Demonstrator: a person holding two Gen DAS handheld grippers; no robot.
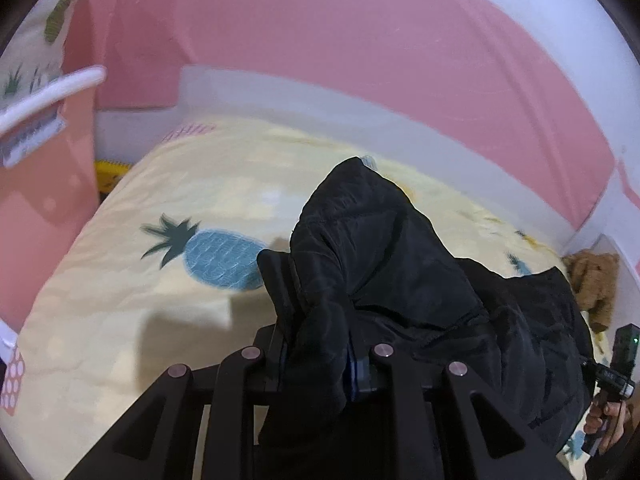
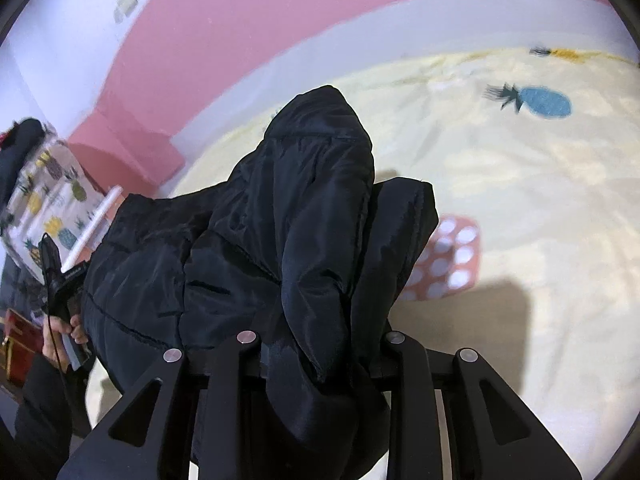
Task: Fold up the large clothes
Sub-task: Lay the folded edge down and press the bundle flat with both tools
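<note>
Above the bedspread [image 1: 120, 280], both tools grip the black jacket [image 1: 400, 264].

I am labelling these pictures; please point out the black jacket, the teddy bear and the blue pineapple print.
black jacket [image 2: 248, 240], right wrist view, quilted middle.
teddy bear [image 1: 594, 280], left wrist view, body.
blue pineapple print [image 1: 220, 256], left wrist view, fruit.

This is a bedroom in a home, as shown by the bed [image 1: 120, 280] with a yellow pineapple-print cover, the pink and white wall [image 1: 360, 40] behind it, and a brown teddy bear [image 1: 594, 284] at its edge.
</note>
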